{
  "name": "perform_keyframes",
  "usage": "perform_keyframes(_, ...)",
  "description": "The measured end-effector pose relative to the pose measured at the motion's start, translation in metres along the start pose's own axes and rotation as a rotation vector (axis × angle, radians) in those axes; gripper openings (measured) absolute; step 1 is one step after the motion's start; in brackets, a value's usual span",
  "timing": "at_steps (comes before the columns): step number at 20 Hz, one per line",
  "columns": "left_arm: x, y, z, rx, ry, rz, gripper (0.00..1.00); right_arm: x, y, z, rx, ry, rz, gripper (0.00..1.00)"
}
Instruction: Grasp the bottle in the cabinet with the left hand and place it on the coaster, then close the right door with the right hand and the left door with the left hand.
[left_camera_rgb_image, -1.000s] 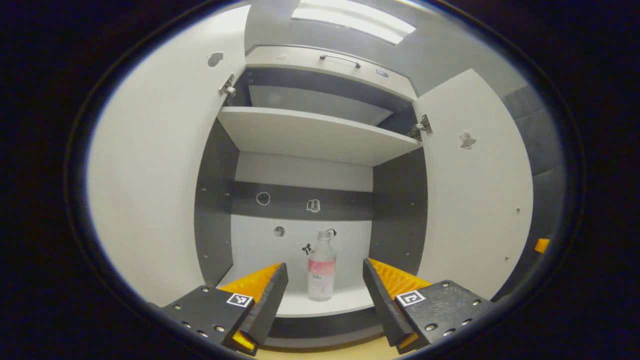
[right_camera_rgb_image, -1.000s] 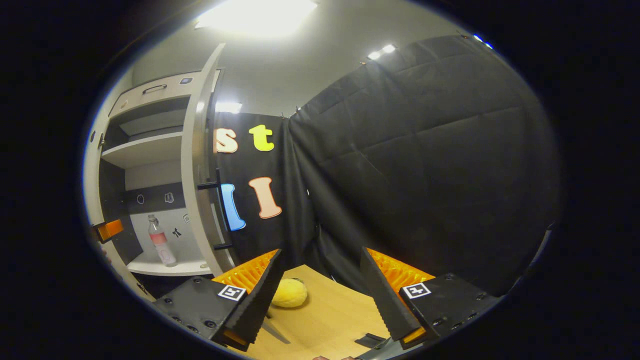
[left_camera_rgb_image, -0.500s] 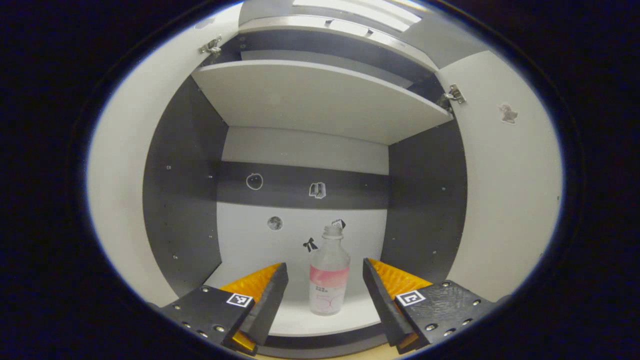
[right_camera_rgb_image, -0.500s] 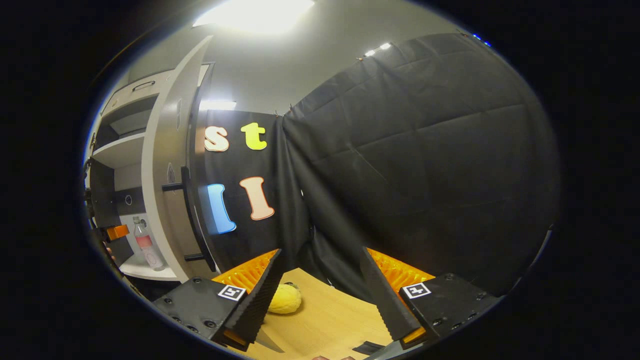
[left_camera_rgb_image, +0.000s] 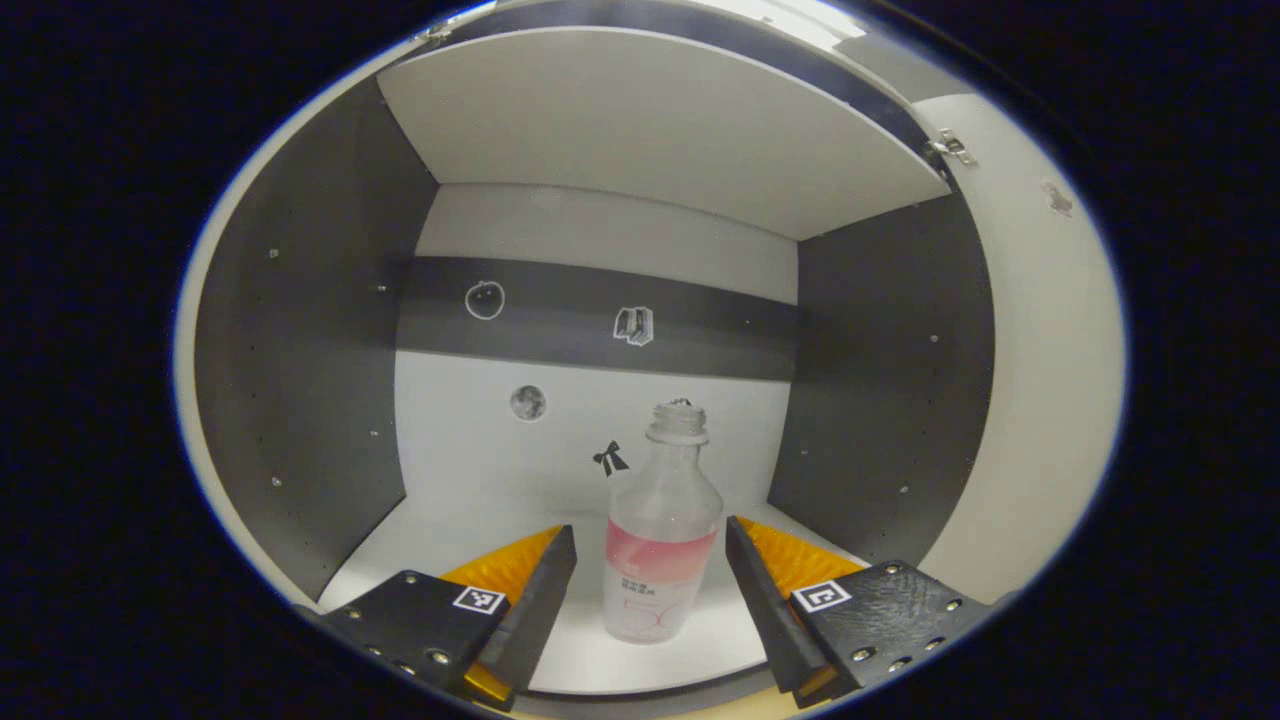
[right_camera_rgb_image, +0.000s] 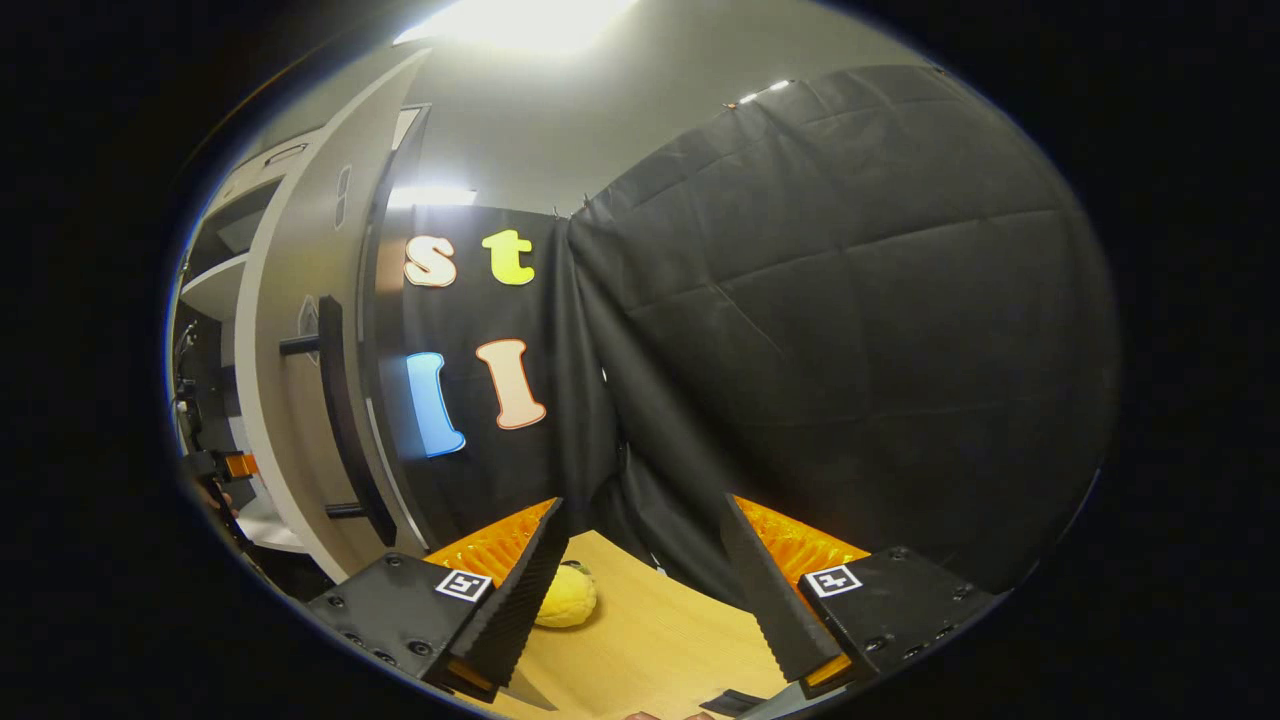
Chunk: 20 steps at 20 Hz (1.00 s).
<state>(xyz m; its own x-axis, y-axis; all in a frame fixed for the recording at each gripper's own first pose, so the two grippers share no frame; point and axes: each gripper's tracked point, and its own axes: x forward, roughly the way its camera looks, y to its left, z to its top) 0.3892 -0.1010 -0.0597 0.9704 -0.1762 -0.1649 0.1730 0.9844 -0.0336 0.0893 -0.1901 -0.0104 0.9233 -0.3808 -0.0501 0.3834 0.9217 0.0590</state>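
a black quilted cloth wall (right_camera_rgb_image: 830, 330) hangs behind the wooden table (right_camera_rgb_image: 650, 640); above the cloth, a grey ceiling with a bright light panel (right_camera_rgb_image: 520, 15).

The bottle (left_camera_rgb_image: 660, 540) is clear plastic with a pink label band and stands upright, without cap, on the white floor of the cabinet (left_camera_rgb_image: 300, 330). It stands between the spread fingers of the left gripper (left_camera_rgb_image: 650, 590), touching neither. The right door (right_camera_rgb_image: 290, 400) is open, showing its dark bar handle, to the left of the right gripper (right_camera_rgb_image: 640, 590).

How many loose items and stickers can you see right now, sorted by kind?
Bottle: 1, upright on the cabinet floor between the open left gripper fingers
Yellow fruit-like object: 1, on the table
Stickers on the cabinet back wall: 4
Total: 6
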Motion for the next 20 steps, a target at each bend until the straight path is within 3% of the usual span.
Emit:
perform_keyframes(3, 0.008, -0.010, 0.000, 0.029, 0.003, -0.004, 0.88, 0.005, 0.000, -0.002, -0.005, 0.003, 0.002, 0.98)
perform_keyframes(4, 0.005, -0.013, 0.003, 0.032, 0.003, -0.005, 0.94, 0.007, 0.000, -0.004, -0.012, 0.005, 0.001, 0.98)
perform_keyframes(9, -0.011, -0.016, 0.019, 0.033, 0.006, 0.027, 0.94, 0.015, 0.006, -0.007, -0.021, 0.015, 0.010, 0.98)
perform_keyframes(11, -0.025, -0.018, 0.033, 0.024, 0.001, 0.042, 0.80, 0.015, 0.005, -0.006, -0.017, 0.016, 0.015, 0.98)
perform_keyframes(12, -0.032, -0.020, 0.035, 0.022, 0.001, 0.042, 0.72, 0.015, 0.005, -0.007, -0.013, 0.019, 0.019, 0.92)
perform_keyframes(13, -0.037, -0.020, 0.040, 0.021, 0.002, 0.039, 0.70, 0.014, 0.005, -0.006, -0.008, 0.024, 0.024, 0.92)
perform_keyframes(14, -0.031, -0.020, 0.037, 0.021, 0.004, 0.036, 0.78, 0.014, 0.003, -0.007, -0.002, 0.029, 0.031, 0.98)
perform_keyframes(15, -0.029, -0.020, 0.035, 0.020, 0.002, 0.032, 0.70, 0.012, 0.002, -0.006, 0.003, 0.032, 0.039, 0.98)
perform_keyframes(16, -0.027, -0.021, 0.035, 0.014, -0.006, 0.025, 0.76, 0.015, 0.000, -0.006, 0.003, 0.034, 0.045, 0.98)
perform_keyframes(17, -0.029, -0.022, 0.039, 0.011, -0.019, 0.017, 0.76, 0.015, -0.001, -0.007, 0.003, 0.037, 0.049, 0.92)
perform_keyframes(18, -0.032, -0.023, 0.043, 0.015, -0.030, 0.011, 0.60, 0.017, 0.001, -0.007, 0.005, 0.039, 0.054, 0.92)
perform_keyframes(19, -0.036, -0.025, 0.049, 0.025, -0.042, 0.000, 0.68, 0.018, 0.000, -0.008, 0.006, 0.041, 0.056, 0.98)
perform_keyframes(20, -0.042, -0.028, 0.055, 0.034, -0.054, -0.012, 0.68, 0.019, -0.001, -0.008, 0.002, 0.043, 0.050, 0.98)
